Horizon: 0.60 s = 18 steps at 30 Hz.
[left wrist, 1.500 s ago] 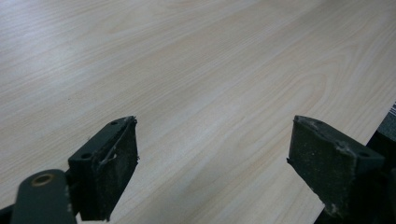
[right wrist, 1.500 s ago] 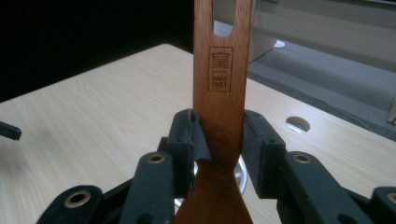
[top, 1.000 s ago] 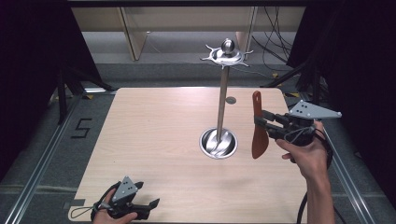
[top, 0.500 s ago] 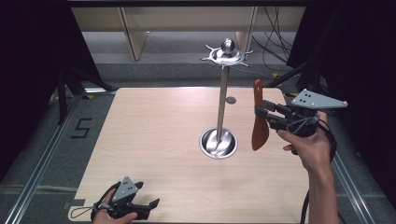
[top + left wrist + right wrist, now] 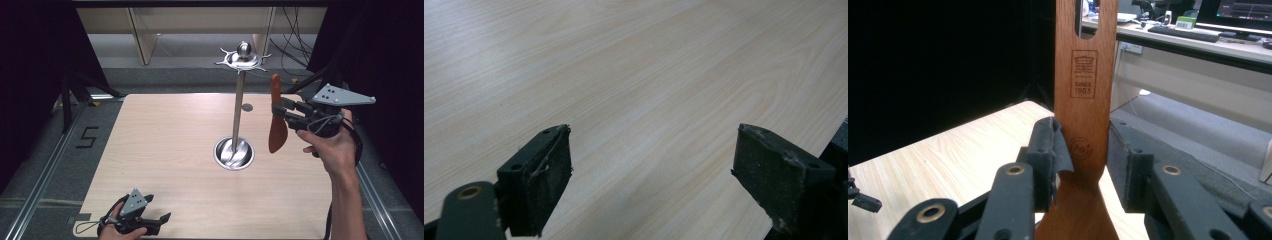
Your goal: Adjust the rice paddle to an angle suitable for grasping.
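One metal stand (image 5: 239,107) beside spatula (image 5: 276,125).

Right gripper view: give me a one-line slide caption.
Right gripper clamps an upright wooden spatula by its handle, above the table edge.

A light wooden table (image 5: 165,150) with pale grain carries a round metal base dish (image 5: 233,153) right of its middle, and a thin metal pole (image 5: 238,112) rises upright from that dish to a hook-rimmed top. A small round grey mark (image 5: 247,107), too small to identify, lies on the far part of the tabletop, just right of the pole. At the near left corner the left gripper (image 5: 150,223) rests on the surface.
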Motion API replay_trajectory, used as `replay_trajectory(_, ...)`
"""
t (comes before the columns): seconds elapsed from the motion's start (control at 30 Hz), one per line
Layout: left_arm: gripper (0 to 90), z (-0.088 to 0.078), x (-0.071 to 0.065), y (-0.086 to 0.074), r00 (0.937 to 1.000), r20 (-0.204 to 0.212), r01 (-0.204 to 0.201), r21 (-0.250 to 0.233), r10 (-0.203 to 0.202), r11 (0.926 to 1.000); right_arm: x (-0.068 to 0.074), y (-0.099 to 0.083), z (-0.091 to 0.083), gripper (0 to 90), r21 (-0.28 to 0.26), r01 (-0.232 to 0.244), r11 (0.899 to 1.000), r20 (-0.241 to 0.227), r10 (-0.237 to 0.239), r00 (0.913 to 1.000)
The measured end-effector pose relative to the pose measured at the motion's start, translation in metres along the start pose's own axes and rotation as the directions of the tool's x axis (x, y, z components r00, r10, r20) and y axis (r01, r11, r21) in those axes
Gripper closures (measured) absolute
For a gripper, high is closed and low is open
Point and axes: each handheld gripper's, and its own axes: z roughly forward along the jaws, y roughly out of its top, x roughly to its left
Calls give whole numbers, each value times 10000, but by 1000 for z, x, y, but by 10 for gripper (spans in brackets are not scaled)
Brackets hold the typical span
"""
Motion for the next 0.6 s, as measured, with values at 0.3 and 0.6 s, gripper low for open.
replay_trajectory(0.3, 152, 0, 0, 0, 10000, -15, 40, 12, -40, 10000, 0, 15, 5, 670, -239, 156, 9996, 2, -156, 9999)
replay_trajectory(0.6, 151, 0, 0, 0, 10000, -16, 43, 13, -43, 10000, -5, 20, 12, 669, -269, -16, 9996, -15, 16, 10000)
